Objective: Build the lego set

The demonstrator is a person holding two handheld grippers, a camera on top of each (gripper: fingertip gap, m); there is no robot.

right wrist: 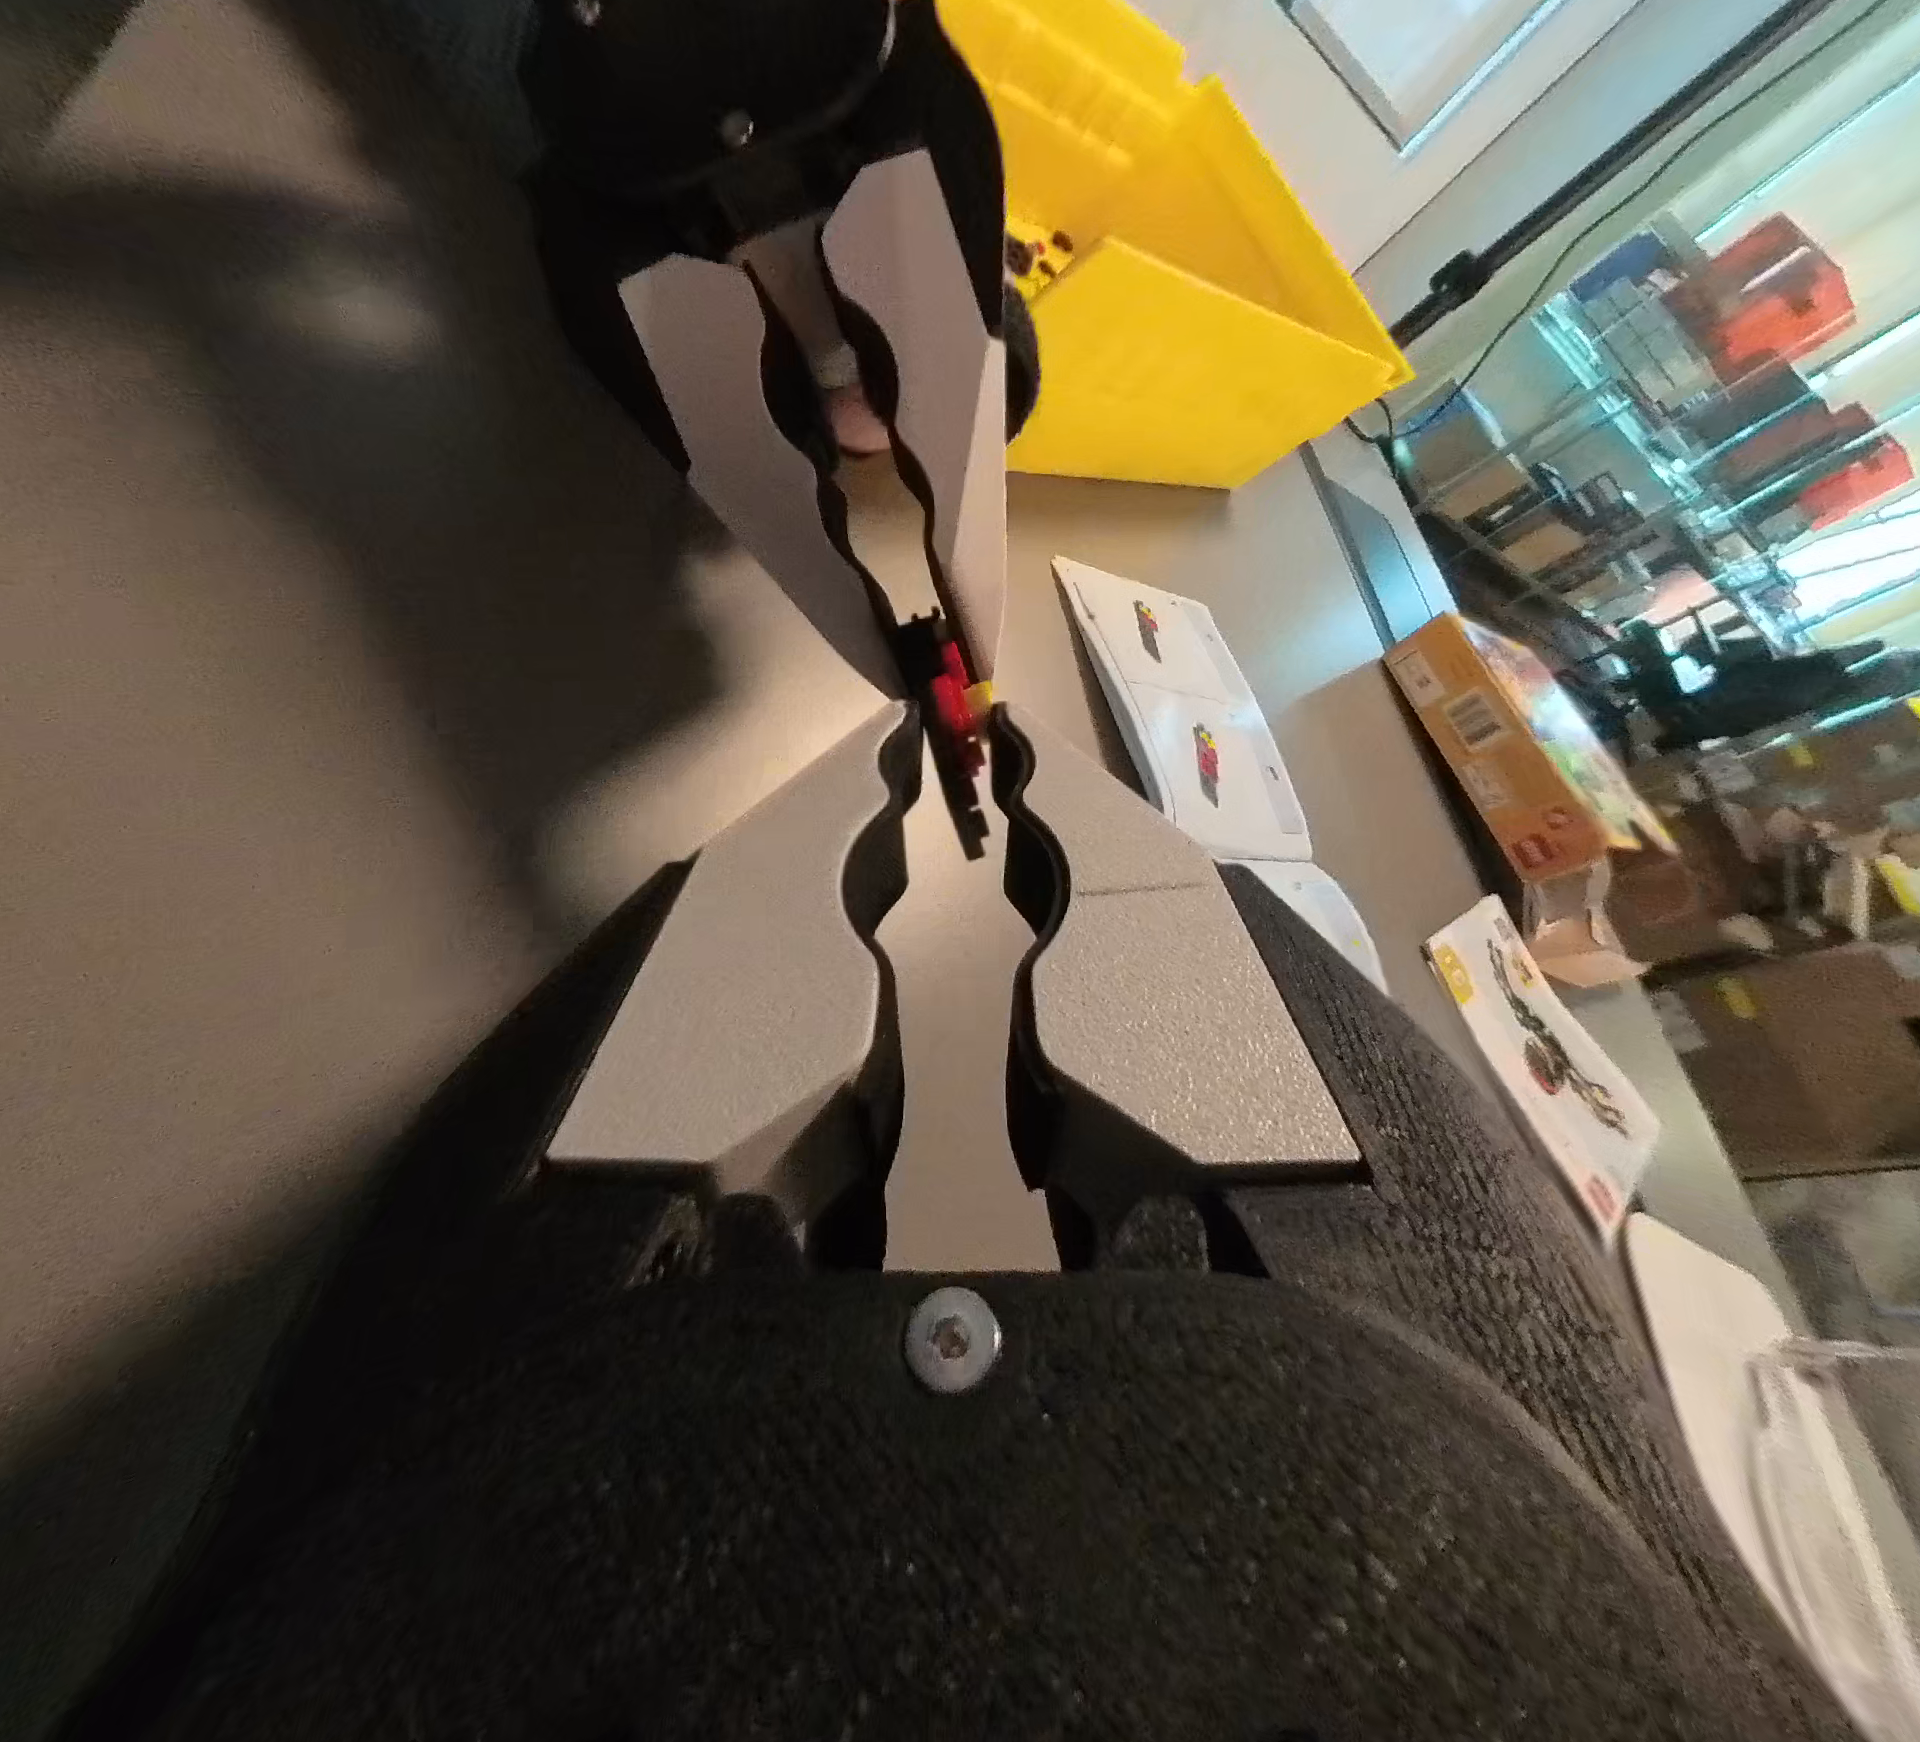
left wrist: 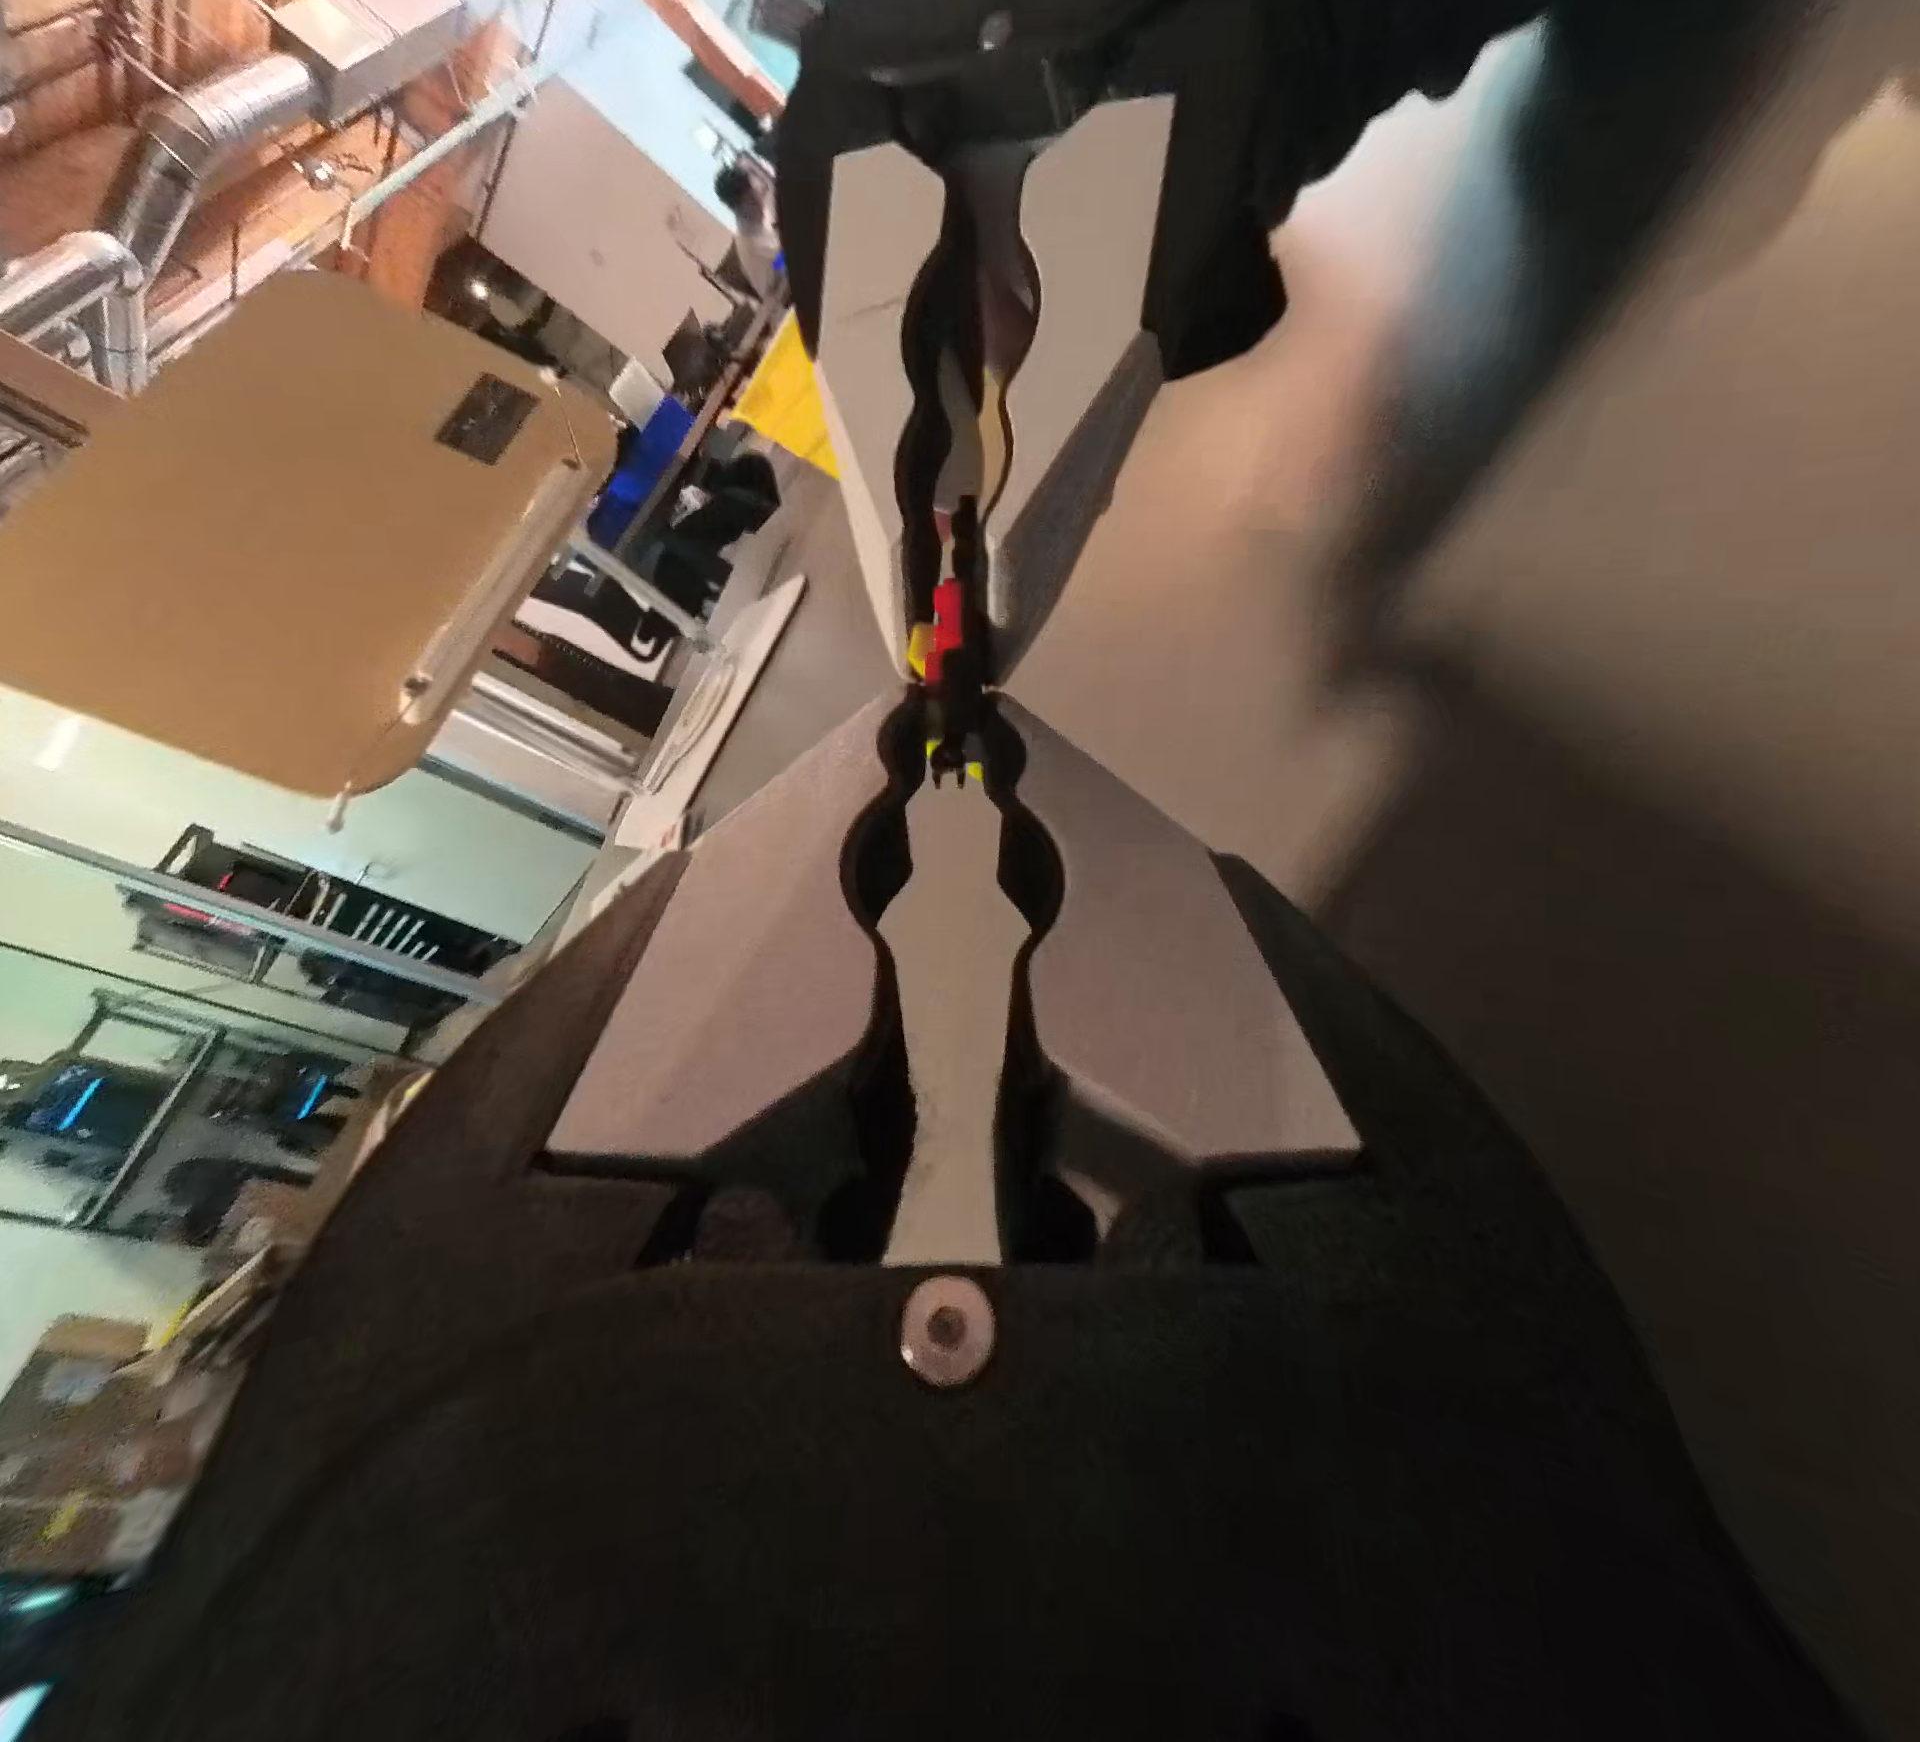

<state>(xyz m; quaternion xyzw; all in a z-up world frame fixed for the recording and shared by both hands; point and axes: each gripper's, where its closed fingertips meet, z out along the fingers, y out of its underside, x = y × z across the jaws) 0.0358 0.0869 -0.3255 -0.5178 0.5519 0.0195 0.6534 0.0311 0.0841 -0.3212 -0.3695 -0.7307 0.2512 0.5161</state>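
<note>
Red, yellow and black bricks form a small lego assembly (right wrist: 951, 721), pinched tip-to-tip above the counter (right wrist: 1226, 549) between the left claw (left wrist: 953, 742) and right claw (right wrist: 954, 736), both clamped on it; I judge the build barely begun, with an instruction booklet (right wrist: 1195, 716) open alongside

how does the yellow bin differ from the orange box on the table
The yellow bin is open-topped plastic with small loose pieces inside; the orange box is printed cardboard, and its end by the booklets looks torn open. The bin sits at the far end of the table behind the left gripper; the box lies on its side along the table's edge, nearer the camera. The bin looks bulkier. Both rest on the same table.
</note>
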